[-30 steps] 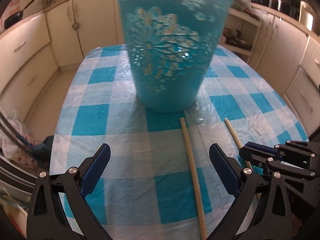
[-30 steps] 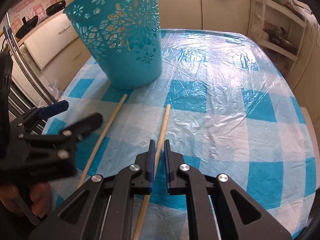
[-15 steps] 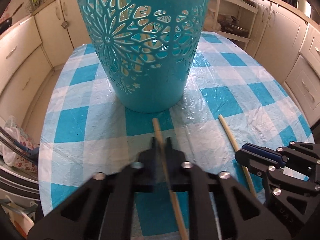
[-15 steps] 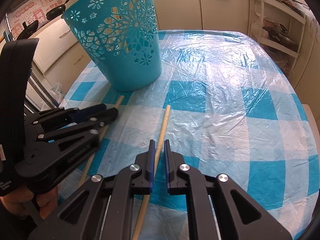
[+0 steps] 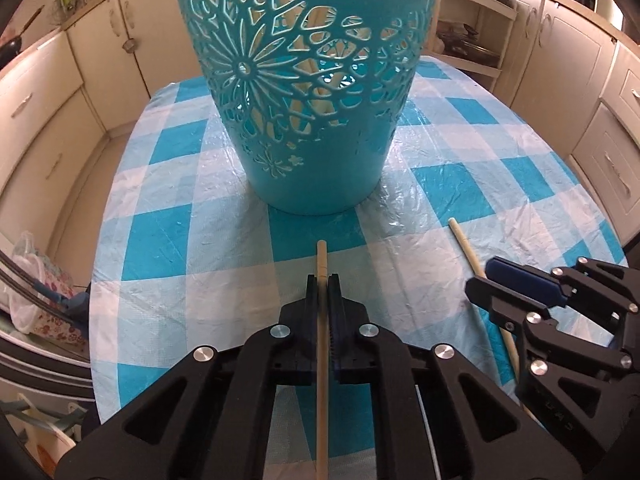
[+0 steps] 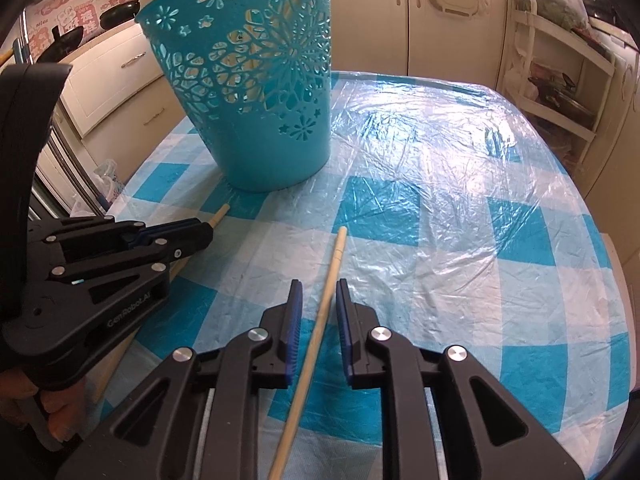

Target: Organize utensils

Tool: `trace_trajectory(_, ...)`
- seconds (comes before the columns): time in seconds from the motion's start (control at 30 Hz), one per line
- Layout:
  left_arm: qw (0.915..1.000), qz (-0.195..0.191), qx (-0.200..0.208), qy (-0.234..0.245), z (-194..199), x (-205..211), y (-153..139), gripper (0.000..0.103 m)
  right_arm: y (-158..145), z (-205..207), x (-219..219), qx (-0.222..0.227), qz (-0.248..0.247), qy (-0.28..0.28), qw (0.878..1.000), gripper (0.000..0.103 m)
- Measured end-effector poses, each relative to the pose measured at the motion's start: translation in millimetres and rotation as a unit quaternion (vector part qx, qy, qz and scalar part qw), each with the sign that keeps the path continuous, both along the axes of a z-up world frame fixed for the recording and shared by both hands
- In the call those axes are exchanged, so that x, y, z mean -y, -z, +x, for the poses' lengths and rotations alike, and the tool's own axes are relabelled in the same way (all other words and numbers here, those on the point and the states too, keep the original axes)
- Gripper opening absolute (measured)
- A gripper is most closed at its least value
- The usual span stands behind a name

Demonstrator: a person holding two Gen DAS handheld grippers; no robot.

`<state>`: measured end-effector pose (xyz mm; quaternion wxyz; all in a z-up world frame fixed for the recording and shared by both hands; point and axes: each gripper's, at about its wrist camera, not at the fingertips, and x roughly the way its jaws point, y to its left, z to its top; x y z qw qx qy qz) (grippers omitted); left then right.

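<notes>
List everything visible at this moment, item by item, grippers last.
Basket: 1, teal with flower cutouts, upright on the table; pale sticks show through the holes.
Wooden sticks: 2, pale; left stick between the left gripper's fingers, right stick between the right gripper's fingers.
Tablecloth: 1, blue-and-white check under clear plastic, covering the table.
Cabinets: cream, around the table.
Pans: 2, dark, far-left counter.
Left gripper: black, shut on left stick.
Right gripper: black, open around right stick.

Your left claw [image 5: 323,285]: matte black plastic frame, triangular cut-outs, round silver screws, blue ribbed pads [image 5: 334,320]. Your right claw [image 6: 318,294]: same build. White "GenRobot.AI" lettering on the left claw's side. Bare fingers [image 6: 56,426] at its handle.
</notes>
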<state>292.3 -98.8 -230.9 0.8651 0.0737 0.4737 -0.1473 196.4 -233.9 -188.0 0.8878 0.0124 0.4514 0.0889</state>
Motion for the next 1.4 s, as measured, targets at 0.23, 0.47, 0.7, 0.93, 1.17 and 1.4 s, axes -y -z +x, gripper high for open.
trace_trajectory(0.23, 0.9965, -0.080, -0.027, 0.005, -11.4, -34.8, -27.3, 0.005, -0.2, -1.3, -8.7, 0.004, -0.013, -0.018, 1.000, 0.032)
trace_trajectory(0.47, 0.9831, -0.181, 0.018, 0.022, -25.2, -65.9, -113.0, 0.005, 0.0, -2.4, -8.1, 0.004, -0.012, -0.019, 1.000, 0.035)
trace_trajectory(0.7, 0.9631, -0.242, 0.117, 0.016, -21.6, -69.1, -197.7, 0.005, -0.2, -2.0, -8.1, 0.004, -0.013, -0.019, 1.000, 0.036)
trace_trajectory(0.93, 0.9334, -0.279, 0.223, -0.039, 23.7, -57.1, -243.7, 0.005, -0.2, -2.0, -9.0, 0.004, -0.009, -0.019, 1.000, 0.037)
trace_trajectory(1.17, 0.9155, -0.235, 0.307, -0.112, 75.7, -35.8, -240.5, 0.005, 0.1, -1.1, -6.8, 0.003, -0.001, -0.021, 1.000, 0.038)
trace_trajectory(1.4, 0.9178, -0.237, 0.287, -0.138, 105.7, -32.2, -203.1, 0.005, 0.3, -0.4, -7.0, 0.002, -0.004, -0.024, 1.000, 0.040)
